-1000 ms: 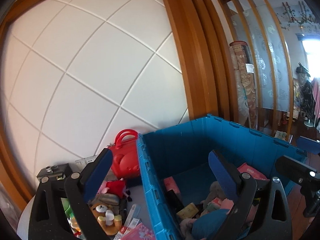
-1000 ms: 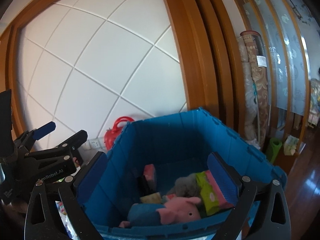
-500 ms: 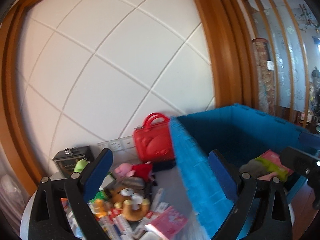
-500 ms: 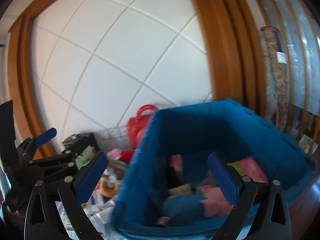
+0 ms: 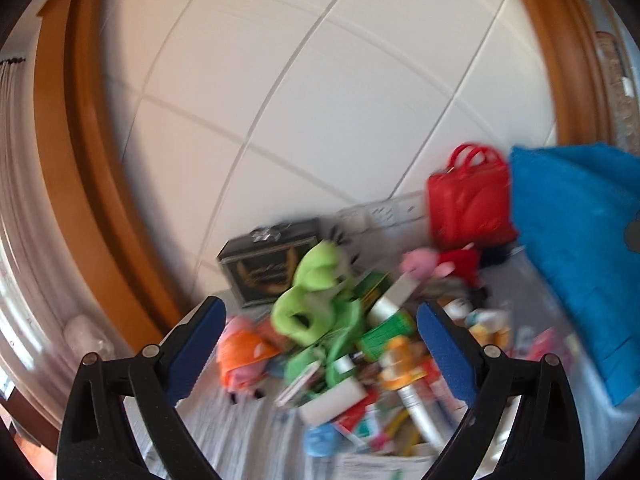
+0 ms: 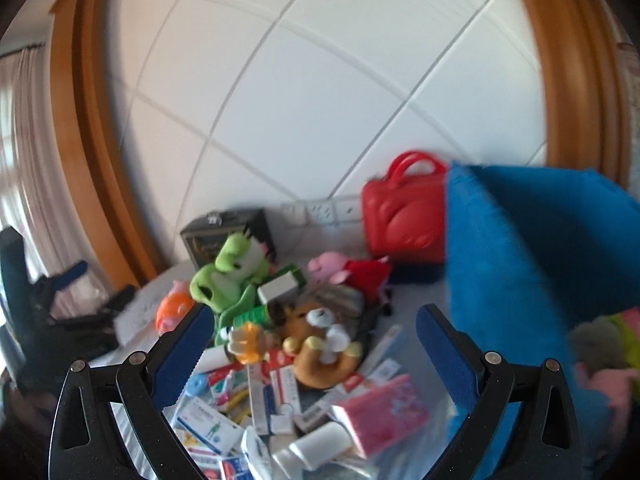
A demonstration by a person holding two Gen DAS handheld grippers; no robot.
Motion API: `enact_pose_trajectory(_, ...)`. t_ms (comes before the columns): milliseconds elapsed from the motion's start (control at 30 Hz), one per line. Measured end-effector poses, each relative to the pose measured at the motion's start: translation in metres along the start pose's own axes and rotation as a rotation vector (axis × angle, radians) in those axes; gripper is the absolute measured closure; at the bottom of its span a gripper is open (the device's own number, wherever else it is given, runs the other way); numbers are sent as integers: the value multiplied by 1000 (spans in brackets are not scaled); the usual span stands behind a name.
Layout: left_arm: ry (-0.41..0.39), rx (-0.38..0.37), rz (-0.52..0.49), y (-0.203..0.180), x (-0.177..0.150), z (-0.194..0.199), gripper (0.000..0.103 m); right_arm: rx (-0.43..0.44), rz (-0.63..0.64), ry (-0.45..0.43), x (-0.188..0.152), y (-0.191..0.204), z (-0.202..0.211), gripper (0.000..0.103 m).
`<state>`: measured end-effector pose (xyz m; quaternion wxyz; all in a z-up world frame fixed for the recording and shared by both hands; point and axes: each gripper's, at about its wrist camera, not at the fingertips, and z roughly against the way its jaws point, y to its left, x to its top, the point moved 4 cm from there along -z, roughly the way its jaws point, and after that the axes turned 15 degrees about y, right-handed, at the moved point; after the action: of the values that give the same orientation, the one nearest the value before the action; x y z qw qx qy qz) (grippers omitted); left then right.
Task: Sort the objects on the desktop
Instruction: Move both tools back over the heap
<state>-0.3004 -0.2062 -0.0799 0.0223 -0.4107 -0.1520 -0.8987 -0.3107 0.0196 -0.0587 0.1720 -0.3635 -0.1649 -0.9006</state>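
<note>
We have swung both grippers from the blue crate [image 6: 520, 248] to the toy pile [image 6: 280, 340]; the left gripper [image 5: 318, 344] and right gripper [image 6: 310, 354] gape wide, empty. Next pick, we judge, comes from that heap.

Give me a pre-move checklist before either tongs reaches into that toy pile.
1. Left tongs open, nothing held: ok.
2. Right tongs open, nothing held: ok.
3. Green plush on top of the pile, reachable: ok.
4. Blue bin open and beside the pile: ok.
5. Views sharp enough to aim: not ok, both blurred.
6. Red case loose or wedged against the bin: cannot tell.
</note>
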Motion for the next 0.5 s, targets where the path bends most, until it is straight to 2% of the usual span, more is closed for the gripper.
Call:
enact_pose_trajectory(133,40,4,18,26,-10,-31,5,0,34,101,-3,4,-70,1)
enact_pose_trajectory(267,84,-40,38,29,-25,-59,5,12,111,298,-14,-3,-156,1)
enact_pose_trajectory(300,99,-56,30,25,-29,-69,5,7,122,334,-18,-5,-172,3)
enact_pose_trajectory(333,111,-56,20,20,-34,-78,5,13,130,368,-22,-7,-188,11)
enact_pose_trajectory(400,135,-61,12,13,-41,-93,5,96,119,441,-29,-7,-220,21)
enact_pose_trajectory(500,185,-97,-7,0,-49,-114,5,118,93,506,-41,-9,-252,23)
